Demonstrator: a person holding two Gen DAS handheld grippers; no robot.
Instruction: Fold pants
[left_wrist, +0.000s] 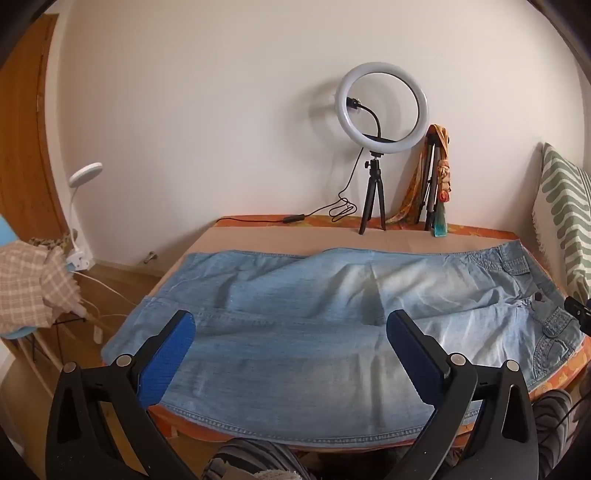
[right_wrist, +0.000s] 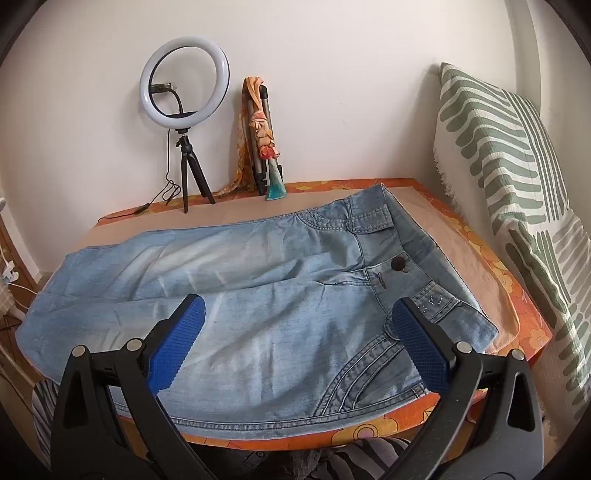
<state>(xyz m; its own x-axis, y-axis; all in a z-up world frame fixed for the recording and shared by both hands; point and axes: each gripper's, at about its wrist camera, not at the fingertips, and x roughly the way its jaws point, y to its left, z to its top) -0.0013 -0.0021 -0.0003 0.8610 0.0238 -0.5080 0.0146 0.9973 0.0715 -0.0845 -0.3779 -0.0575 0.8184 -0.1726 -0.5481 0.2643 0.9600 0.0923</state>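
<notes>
Against the white wall we see a table (right_wrist: 524, 295) with an orange flowered cover. Light blue pants (left_wrist: 288, 332) lie flat across it, legs to the left, waistband to the right. Our left gripper (left_wrist: 290, 336) and right gripper (right_wrist: 297, 321) hover above them, fingers spread wide, grasping nothing.
</notes>
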